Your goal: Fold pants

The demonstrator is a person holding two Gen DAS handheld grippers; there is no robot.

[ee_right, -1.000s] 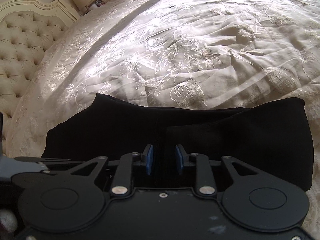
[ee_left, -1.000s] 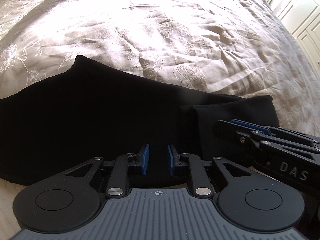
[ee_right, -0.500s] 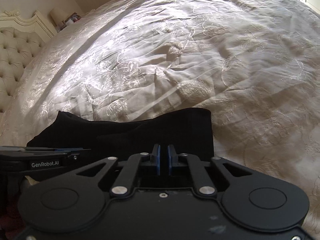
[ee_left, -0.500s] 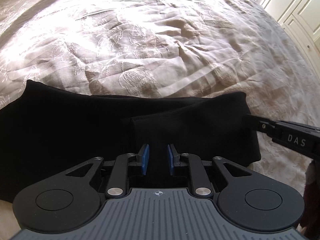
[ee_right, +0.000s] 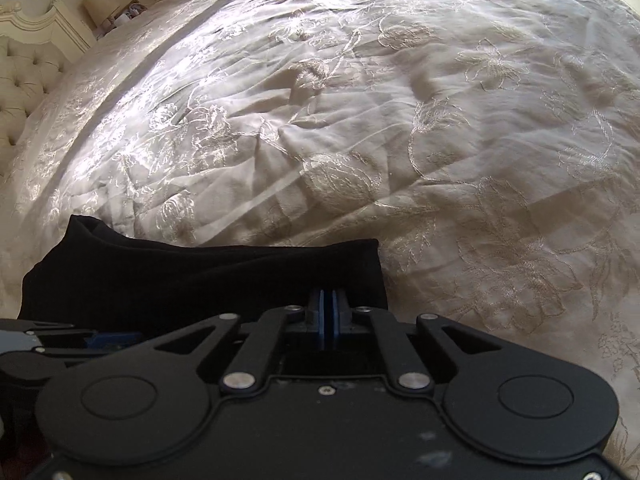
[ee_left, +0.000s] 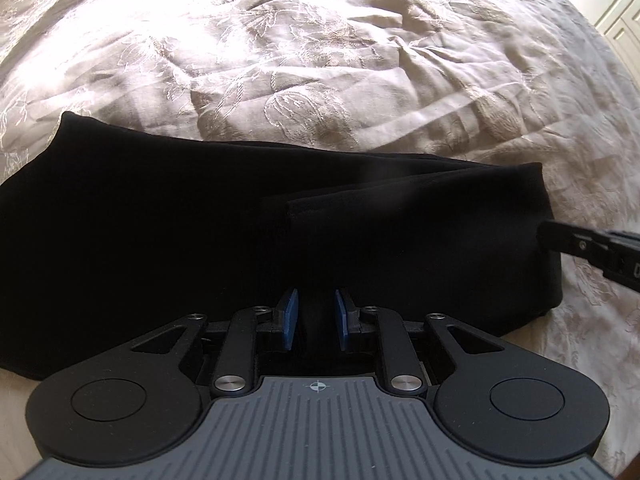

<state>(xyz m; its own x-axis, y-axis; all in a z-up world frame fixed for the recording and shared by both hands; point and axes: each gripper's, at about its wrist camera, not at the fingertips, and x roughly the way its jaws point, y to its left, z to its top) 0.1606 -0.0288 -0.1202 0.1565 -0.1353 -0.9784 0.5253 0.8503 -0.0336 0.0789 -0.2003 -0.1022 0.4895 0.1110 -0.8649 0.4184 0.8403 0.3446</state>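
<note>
Black pants (ee_left: 160, 220), folded over on themselves, lie across the cream embroidered bedspread (ee_left: 320, 60). My left gripper (ee_left: 316, 308) points steeply down at their near edge. Its blue pads stand a little apart with dark fabric bunched between them. My right gripper (ee_right: 329, 304) is over the right end of the pants (ee_right: 200, 280). Its jaws are closing, the pads nearly meet, and the cloth looks pinched at their tips. In the left wrist view the right gripper (ee_left: 592, 248) pokes in from the right edge. In the right wrist view the left gripper (ee_right: 60, 340) shows at lower left.
The bedspread (ee_right: 440, 120) stretches wide and wrinkled beyond the pants. A tufted headboard (ee_right: 24, 72) and a lamp (ee_right: 98, 4) stand at far left. White cupboard doors (ee_left: 616, 20) show past the bed's right edge.
The right gripper slid right to the end of the pants and its pads came together from a clear gap. The left gripper also shifted right along the near edge, its gap unchanged.
</note>
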